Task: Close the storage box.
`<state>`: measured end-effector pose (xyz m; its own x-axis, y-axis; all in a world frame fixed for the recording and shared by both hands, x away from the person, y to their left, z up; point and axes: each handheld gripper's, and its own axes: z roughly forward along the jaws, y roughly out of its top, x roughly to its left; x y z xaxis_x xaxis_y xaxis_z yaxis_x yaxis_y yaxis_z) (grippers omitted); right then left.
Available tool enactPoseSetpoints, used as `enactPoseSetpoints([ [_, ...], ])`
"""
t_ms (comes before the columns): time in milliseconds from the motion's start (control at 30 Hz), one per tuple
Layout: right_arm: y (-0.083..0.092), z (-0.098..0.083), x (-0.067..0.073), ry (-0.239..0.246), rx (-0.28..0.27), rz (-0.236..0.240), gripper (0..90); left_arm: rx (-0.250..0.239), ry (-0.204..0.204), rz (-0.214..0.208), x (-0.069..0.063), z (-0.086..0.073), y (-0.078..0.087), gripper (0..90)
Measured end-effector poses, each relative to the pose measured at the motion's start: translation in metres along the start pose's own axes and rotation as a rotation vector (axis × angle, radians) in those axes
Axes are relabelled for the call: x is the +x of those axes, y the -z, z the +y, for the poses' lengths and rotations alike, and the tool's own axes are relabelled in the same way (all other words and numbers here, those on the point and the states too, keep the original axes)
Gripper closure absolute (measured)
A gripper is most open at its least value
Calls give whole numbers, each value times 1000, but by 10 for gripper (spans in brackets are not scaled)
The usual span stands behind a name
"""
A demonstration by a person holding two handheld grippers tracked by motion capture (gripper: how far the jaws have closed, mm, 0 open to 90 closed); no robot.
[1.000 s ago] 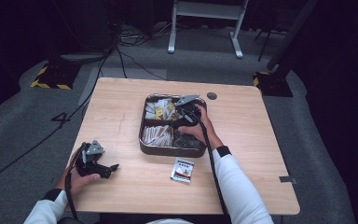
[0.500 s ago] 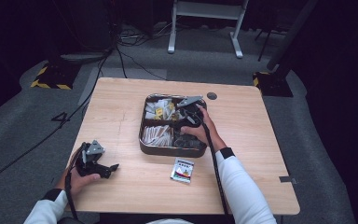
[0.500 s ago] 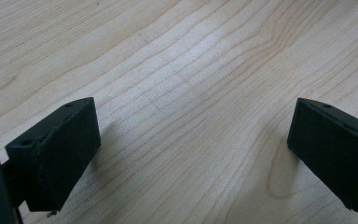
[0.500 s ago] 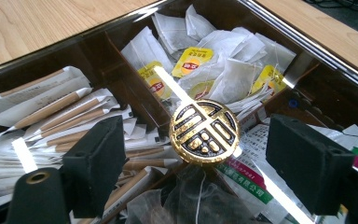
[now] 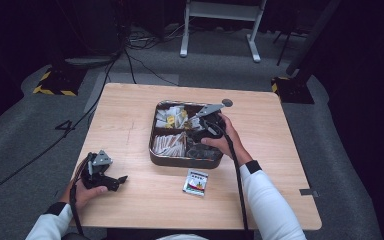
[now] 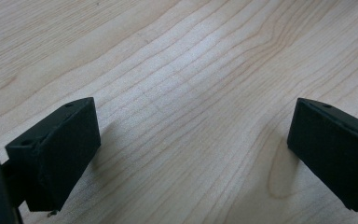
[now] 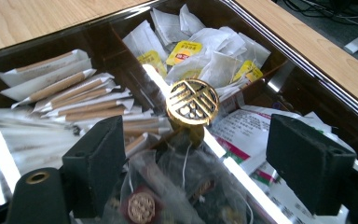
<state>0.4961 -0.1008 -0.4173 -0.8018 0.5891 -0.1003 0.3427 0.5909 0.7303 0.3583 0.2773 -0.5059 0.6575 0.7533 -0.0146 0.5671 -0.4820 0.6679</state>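
Little has moved since the earlier frames: the right hand-held gripper [image 5: 203, 131] still hangs over the dark compartment tray [image 5: 152, 145] and the left hand-held gripper [image 5: 111, 181] still lies low on the desk [image 5: 130, 110] near its front left corner. From the right gripper view, the right jaws stand wide apart and released, with nothing between them, above a clear-wrapped tea bag [image 7: 177, 186] in the tray's near compartment. Just beyond sits a round gold knob [image 7: 192, 102] where the dividers meet. Paper-wrapped sticks [image 7: 74, 98] fill the compartment to its left, and white and yellow sachets [image 7: 200, 46] the far one. The left jaws are also spread, released over bare wood. A small printed packet [image 5: 196, 182] lies on the desk just in front of the tray, apart from both hands
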Motion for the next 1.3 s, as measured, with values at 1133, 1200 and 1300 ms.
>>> enactPoseSetpoints([
  [1133,62,-47,-20,11,34,-74,205,0,0,0,0,0,0,27],
  [1200,67,-52,-22,2,32,-82,206,0,0,0,0,0,0,27],
  [1300,70,-57,-22,3,40,-89,206,0,0,0,0,0,0,27],
])
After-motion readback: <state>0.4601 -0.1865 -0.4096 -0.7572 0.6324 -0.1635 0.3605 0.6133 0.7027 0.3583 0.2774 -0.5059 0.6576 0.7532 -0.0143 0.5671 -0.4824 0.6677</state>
